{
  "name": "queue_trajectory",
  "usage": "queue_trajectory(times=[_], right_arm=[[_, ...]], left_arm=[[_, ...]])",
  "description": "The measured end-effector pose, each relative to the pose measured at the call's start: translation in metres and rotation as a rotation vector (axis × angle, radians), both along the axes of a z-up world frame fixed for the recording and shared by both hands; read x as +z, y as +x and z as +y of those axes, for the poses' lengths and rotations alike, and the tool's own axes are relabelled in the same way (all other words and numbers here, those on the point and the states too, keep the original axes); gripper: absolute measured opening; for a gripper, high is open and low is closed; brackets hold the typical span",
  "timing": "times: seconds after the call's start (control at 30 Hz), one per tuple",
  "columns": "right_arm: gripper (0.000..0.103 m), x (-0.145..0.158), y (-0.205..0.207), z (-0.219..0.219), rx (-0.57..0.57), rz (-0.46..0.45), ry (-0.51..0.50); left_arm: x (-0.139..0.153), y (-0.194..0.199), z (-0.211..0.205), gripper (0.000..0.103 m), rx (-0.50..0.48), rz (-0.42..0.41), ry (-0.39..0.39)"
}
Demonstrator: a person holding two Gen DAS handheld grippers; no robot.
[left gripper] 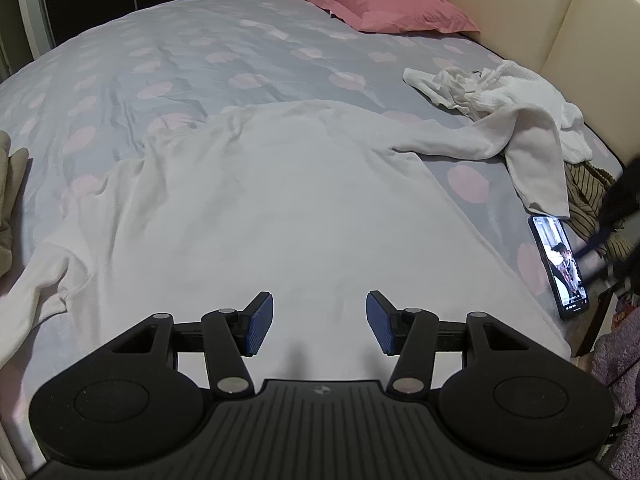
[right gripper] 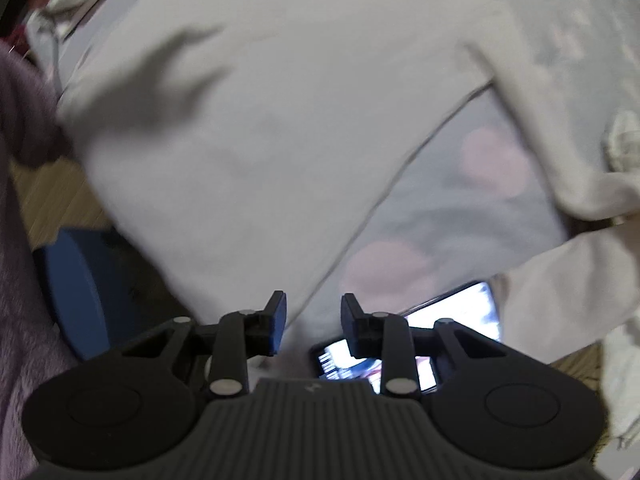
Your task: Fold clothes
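One white sweater is spread on one bed. One pink pillow lies far, one crumpled white garment and one phone lie right.

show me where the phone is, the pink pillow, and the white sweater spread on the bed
phone [left gripper: 562, 268]: left wrist view, on its lit screen.
pink pillow [left gripper: 372, 0]: left wrist view, middle of the pillowcase.
white sweater [left gripper: 272, 208]: left wrist view, middle of the body panel.
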State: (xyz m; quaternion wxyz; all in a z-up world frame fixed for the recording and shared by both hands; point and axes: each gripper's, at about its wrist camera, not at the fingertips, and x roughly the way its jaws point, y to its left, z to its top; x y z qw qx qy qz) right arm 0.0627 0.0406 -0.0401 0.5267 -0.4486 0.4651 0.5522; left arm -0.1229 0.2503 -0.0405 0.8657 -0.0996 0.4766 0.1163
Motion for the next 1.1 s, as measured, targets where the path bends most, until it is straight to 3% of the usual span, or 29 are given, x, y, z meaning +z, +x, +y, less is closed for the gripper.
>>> queue_trajectory(times=[0.23, 0.47, 0.6, 0.9, 0.93, 0.97, 1.0, 1.1], right_arm=[[0.033, 0.031, 0.054, -0.008, -0.264, -0.125, 0.122], [0.038, 0.036, 0.115, -0.04, -0.561, -0.322, 0.162], [0.039, 0.035, 0.14, -0.055, -0.692, -0.353, 0.2], [0.036, 0.015, 0.148, -0.037, -0.659, -0.41, 0.268], [0.029, 0.015, 0.145, -0.033, -0.643, -0.418, 0.266], [0.011, 0.017, 0.141, -0.029, -0.625, -0.423, 0.264], [0.003, 0.022, 0.137, -0.025, -0.615, -0.413, 0.271], [0.003, 0.039, 0.126, -0.015, -0.595, -0.355, 0.307]], left_arm=[[-0.003, 0.005, 0.001, 0.05, -0.004, 0.007, -0.006], [-0.009, 0.009, 0.002, 0.05, 0.003, 0.022, -0.004], [-0.01, 0.01, 0.003, 0.05, 0.002, 0.027, -0.005], [-0.014, 0.015, 0.004, 0.05, 0.001, 0.032, -0.014], [-0.014, 0.015, 0.003, 0.05, -0.001, 0.029, -0.018], [-0.013, 0.015, 0.003, 0.05, -0.005, 0.025, -0.021], [-0.012, 0.015, 0.002, 0.05, -0.009, 0.02, -0.023], [-0.011, 0.017, -0.001, 0.05, -0.016, 0.011, -0.027]])
